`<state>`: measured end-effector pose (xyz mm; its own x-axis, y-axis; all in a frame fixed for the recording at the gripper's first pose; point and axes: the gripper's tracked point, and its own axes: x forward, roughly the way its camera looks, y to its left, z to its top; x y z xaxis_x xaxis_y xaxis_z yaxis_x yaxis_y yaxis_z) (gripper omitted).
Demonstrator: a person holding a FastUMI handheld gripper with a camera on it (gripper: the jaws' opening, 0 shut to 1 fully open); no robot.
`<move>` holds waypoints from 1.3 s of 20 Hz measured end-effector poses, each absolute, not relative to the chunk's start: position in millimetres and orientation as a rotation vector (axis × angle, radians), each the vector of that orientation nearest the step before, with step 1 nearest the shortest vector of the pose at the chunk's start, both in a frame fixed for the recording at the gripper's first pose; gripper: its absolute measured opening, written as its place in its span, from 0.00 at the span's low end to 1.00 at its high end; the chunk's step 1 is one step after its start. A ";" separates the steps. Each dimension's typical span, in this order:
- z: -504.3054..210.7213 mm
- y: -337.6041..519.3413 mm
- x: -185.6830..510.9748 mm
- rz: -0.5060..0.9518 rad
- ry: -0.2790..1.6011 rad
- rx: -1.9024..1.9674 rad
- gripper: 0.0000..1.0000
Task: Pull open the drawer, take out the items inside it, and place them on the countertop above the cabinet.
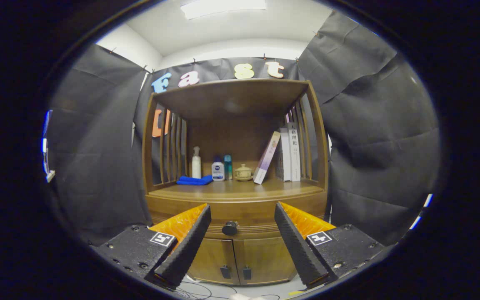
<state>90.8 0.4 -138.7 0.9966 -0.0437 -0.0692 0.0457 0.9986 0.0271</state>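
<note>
The tongs (242,210) are standing wide open, gripping nothing, their two fingers (188,246) spreading apart with the wooden cabinet (240,254) sitting well beyond them. The drawer (265,216) is staying shut, its dark round knob (229,228) showing in the gap between the fingers, nearer the left one; whatever is lying inside is hidden. The fingers are covering both ends of the drawer front. Below the knob, two cabinet doors (240,260) are showing small dark handles, partly cut off by the fingers. Beyond the tips, the countertop (236,189) is carrying a folded blue cloth (194,180), a white pump bottle (196,163), a small white bottle (218,171), a slim teal bottle (228,166), a little lidded pot (243,172), a leaning book (266,158) and upright books (290,152). Thin cables (198,289) are trailing on the floor, hard to make out.
</note>
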 end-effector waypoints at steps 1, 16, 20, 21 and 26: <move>-149.6 1.0 98.3 -0.049 0.084 0.014 1.00; -270.6 22.5 208.0 -0.078 0.273 0.022 1.00; -274.0 19.8 222.9 -0.089 0.271 0.008 0.89; -274.7 21.7 225.2 -0.086 0.271 0.007 0.85; -276.6 29.1 235.1 -0.068 0.267 0.004 0.65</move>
